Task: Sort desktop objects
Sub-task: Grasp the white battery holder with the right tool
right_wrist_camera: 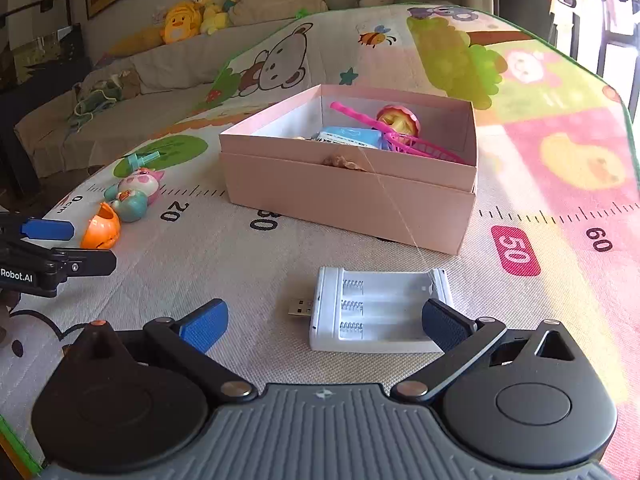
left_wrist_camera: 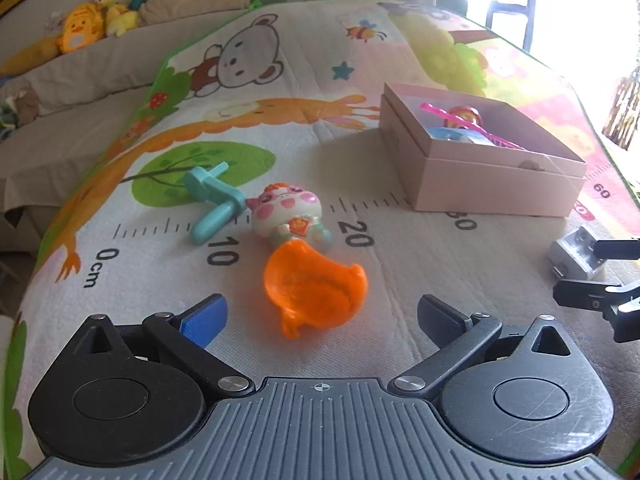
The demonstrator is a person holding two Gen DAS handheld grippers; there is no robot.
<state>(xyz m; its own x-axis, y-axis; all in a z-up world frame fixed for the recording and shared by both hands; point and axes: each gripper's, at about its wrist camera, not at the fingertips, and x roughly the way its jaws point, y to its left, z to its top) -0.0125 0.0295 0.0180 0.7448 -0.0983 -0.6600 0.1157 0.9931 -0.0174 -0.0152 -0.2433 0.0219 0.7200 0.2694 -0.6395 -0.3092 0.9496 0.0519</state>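
Observation:
My left gripper (left_wrist_camera: 320,312) is open, low over the play mat (left_wrist_camera: 420,264). An orange shell-shaped toy (left_wrist_camera: 312,280) lies just ahead between its fingers, untouched. Behind that toy lie a pink-and-white cat figure (left_wrist_camera: 286,212) and a teal plastic toy (left_wrist_camera: 216,200). My right gripper (right_wrist_camera: 324,316) is open around a white battery charger (right_wrist_camera: 372,308) that lies flat on the mat; the right pad (right_wrist_camera: 444,324) overlaps the charger's end and the left pad stands apart from it. A pink open box (right_wrist_camera: 344,200) holds a pink comb (right_wrist_camera: 400,136), a blue packet (right_wrist_camera: 352,138) and a red-yellow ball (right_wrist_camera: 398,120).
The mat covers a raised surface whose edges drop off on the left and far right. A sofa with plush toys (left_wrist_camera: 80,32) stands behind on the left. A bright window (left_wrist_camera: 560,0) glares at the right. Bare mat lies between the toys and the box.

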